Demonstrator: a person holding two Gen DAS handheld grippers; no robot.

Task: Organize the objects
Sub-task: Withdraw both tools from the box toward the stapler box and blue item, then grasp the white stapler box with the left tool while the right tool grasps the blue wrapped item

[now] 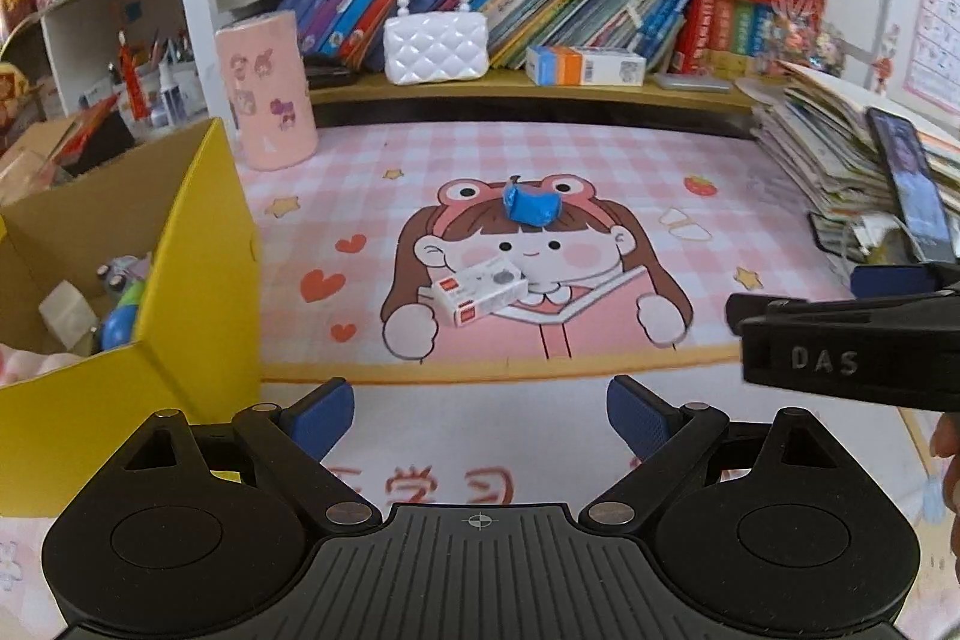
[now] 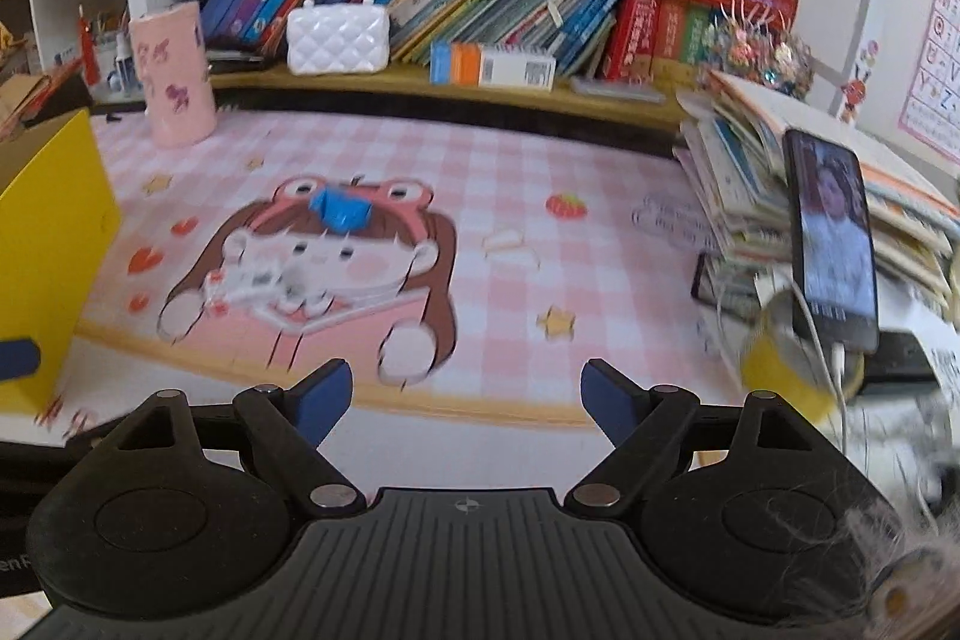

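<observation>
1. The table mat is pink-and-white checked, printed with a brown-haired cartoon girl, red hearts and yellow stars.
2. The box at left is yellow outside, plain brown inside.
3. The crumpled wrapper is blue.
4. The small carton is white with red labels.
5. The quilted handbag is white.
6. The cylinder is pale pink with cartoon stickers.

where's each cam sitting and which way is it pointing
Left wrist: sits on the left hand-held gripper, jaws open, facing the bookshelf across the pink desk mat; the right hand-held gripper enters at its right edge, the yellow box stands left.
Right wrist: sits on the right hand-held gripper, jaws open, facing the same way from further right, nearer the propped phone.
Shared: blue crumpled piece, small white box, white purse.
</observation>
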